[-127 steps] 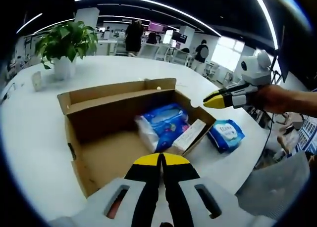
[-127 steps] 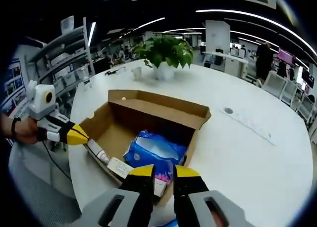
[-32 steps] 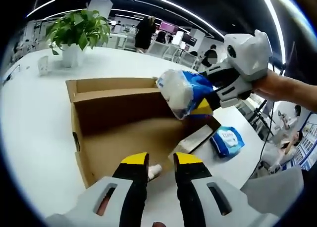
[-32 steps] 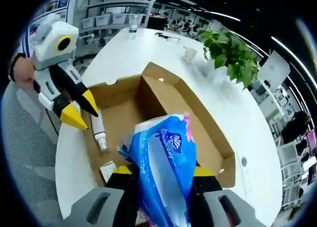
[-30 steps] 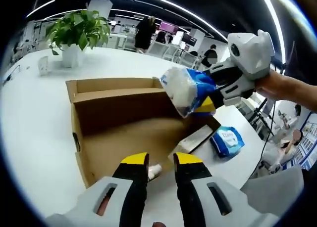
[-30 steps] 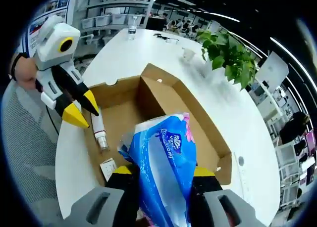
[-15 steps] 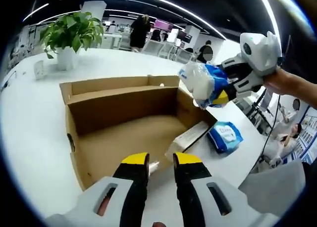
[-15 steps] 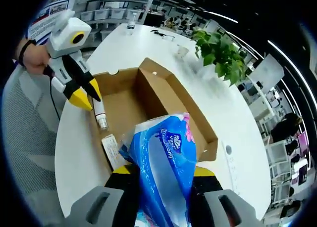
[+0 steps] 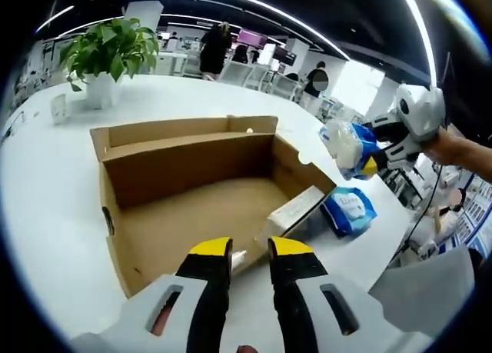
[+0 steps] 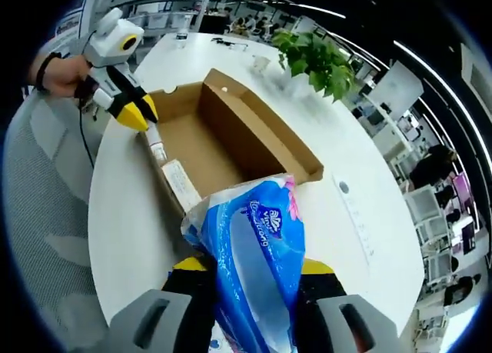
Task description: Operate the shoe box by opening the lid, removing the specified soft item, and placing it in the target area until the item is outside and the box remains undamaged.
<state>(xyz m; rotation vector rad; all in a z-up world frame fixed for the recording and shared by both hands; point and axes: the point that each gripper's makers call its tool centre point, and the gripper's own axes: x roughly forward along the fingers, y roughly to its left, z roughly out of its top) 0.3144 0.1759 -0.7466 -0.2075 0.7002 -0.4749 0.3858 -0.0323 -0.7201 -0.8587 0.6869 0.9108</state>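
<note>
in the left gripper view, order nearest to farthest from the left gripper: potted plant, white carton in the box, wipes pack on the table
1. white carton, inside the box, just ahead of the left gripper, to the right
2. wipes pack, on the table past the box's right end
3. potted plant, far back left

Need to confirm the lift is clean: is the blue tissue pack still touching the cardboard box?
Apart. In the left gripper view the blue tissue pack, clamped in the right tool, hangs in the air beyond the cardboard box corner, with white table between them.
</note>
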